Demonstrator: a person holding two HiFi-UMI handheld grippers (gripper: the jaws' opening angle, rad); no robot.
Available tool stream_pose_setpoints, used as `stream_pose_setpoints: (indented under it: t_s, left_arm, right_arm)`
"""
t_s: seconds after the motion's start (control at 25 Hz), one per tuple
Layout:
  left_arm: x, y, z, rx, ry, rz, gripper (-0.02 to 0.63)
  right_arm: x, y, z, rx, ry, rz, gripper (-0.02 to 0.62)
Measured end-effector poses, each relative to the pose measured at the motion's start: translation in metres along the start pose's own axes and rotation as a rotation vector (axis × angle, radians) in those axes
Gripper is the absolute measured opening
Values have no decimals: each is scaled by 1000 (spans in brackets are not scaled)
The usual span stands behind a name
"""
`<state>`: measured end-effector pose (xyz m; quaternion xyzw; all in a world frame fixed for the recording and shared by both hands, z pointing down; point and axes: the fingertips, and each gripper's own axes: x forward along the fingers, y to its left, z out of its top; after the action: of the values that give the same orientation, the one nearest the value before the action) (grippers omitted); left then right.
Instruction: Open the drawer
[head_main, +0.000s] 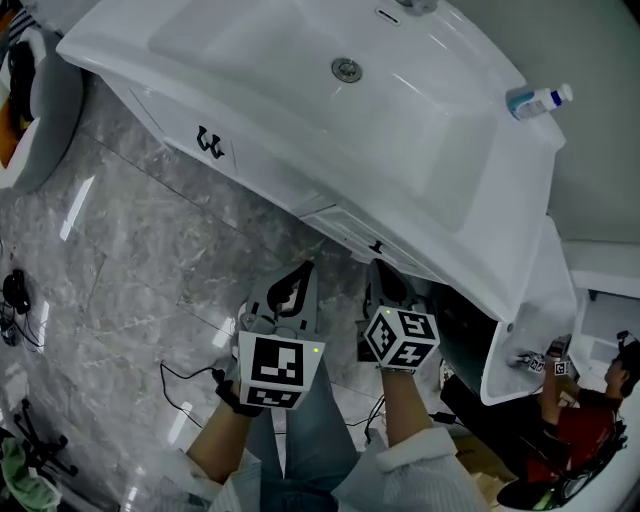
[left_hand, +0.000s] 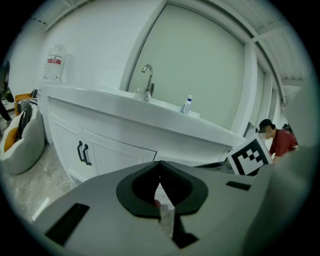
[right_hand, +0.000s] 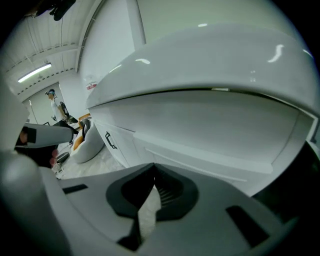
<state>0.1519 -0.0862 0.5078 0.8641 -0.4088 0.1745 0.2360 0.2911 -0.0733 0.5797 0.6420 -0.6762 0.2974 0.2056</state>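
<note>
Drawer (head_main: 345, 228) shut, set under the white basin (head_main: 300, 80), whose rim overhangs it; one small black pull (head_main: 377, 246). Left of it, two black door handles (head_main: 209, 143). One bottle (head_main: 537, 100) stands on the bench (head_main: 530, 135); one drain (head_main: 346, 69). Two tongs, left tongs (left_hand: 160, 165) and right tongs (right_hand: 153, 167), both closed, empty, near the drawer front. One person in red (head_main: 590, 400) at far right.

Grey marble floor (head_main: 120, 250), glossy under the lights, the white vanity (head_main: 170, 120) planted on it. Black cable (head_main: 165, 380) trails over the tiles, a pale beanbag (head_main: 55, 110) sits at the left. Up on the basin top (head_main: 470, 200), one bottle (head_main: 538, 100) at the far corner.
</note>
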Motion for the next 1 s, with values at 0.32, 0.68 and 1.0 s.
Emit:
stream_pose_setpoints:
  t_s: [0.32, 0.68, 1.0]
  left_arm:
    - [9, 15, -20, -5, 8, 4, 15]
    - [12, 12, -32, 23, 0, -44, 17]
    - [11, 17, -37, 21, -5, -50, 15]
  right_arm:
    - [25, -14, -23, -37, 16, -75, 12]
    - [46, -29, -47, -75, 77, -169, 120]
    - [62, -48, -54, -47, 138, -227, 210]
